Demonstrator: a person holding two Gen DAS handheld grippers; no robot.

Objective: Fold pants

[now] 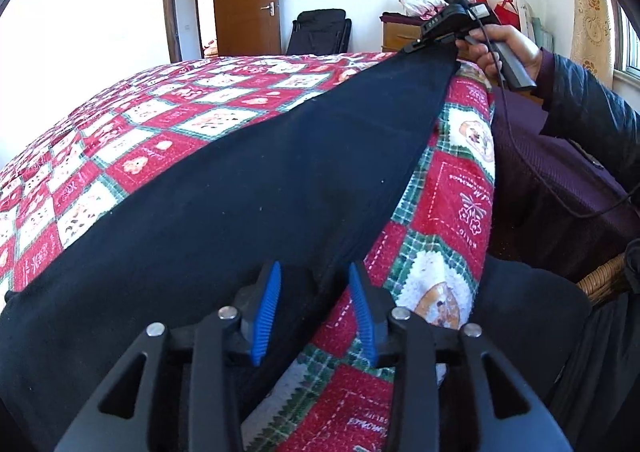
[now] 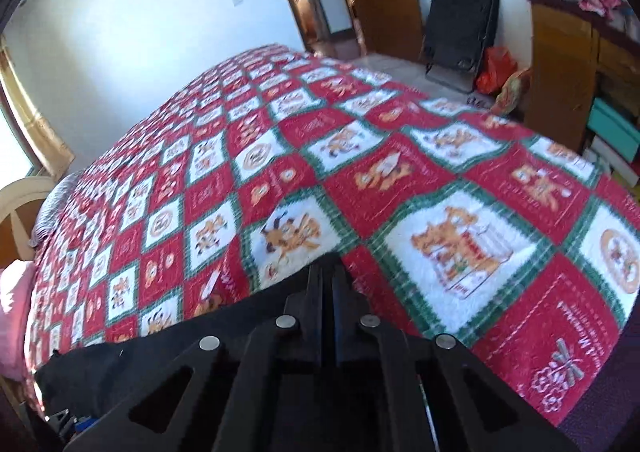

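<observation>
The dark navy soft fabric pants (image 1: pixel 248 187) lie stretched along the near edge of the bed, over its red, white and green patchwork quilt (image 1: pixel 160 123). The left gripper (image 1: pixel 316 316) has its blue jaws spread, one over the cloth, pinching nothing. The right gripper (image 2: pixel 329 284) has its jaws pressed together on the far end of the pants. The cloth looks light and limp, so I'd take it by corners and hems. The wide quilt beyond offers plenty of open room for folding
</observation>
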